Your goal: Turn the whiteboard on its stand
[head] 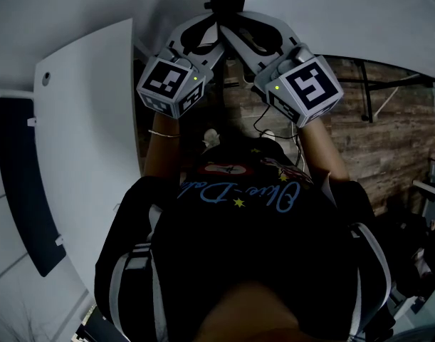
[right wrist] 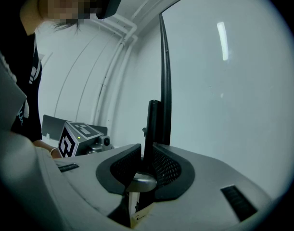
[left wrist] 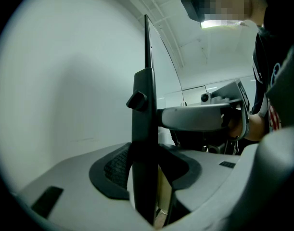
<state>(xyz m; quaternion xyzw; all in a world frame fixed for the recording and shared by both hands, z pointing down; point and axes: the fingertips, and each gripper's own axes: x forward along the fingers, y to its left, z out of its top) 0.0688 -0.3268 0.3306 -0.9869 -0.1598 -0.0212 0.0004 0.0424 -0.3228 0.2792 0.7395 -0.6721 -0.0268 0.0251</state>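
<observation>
you've got l gripper [left wrist: 146,174] & r gripper [right wrist: 146,170] both clamped on edge post [left wrist: 143,129] of whiteboard [right wrist: 223,109]; stiff, wide, prob heavy, so grip there.

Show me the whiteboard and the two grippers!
whiteboard [right wrist: 223,105]: right gripper view, its shiny white face.
left gripper [left wrist: 146,177]: left gripper view, between its jaws.
right gripper [right wrist: 146,170]: right gripper view, between its jaws.

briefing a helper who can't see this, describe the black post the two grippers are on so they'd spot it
Find the big white whiteboard panel standing upright. Along its thin black edge rises the thicker black upright post of the stand. Unlike the edge, it carries a small black knob, and the left gripper and right gripper both clamp it.
</observation>
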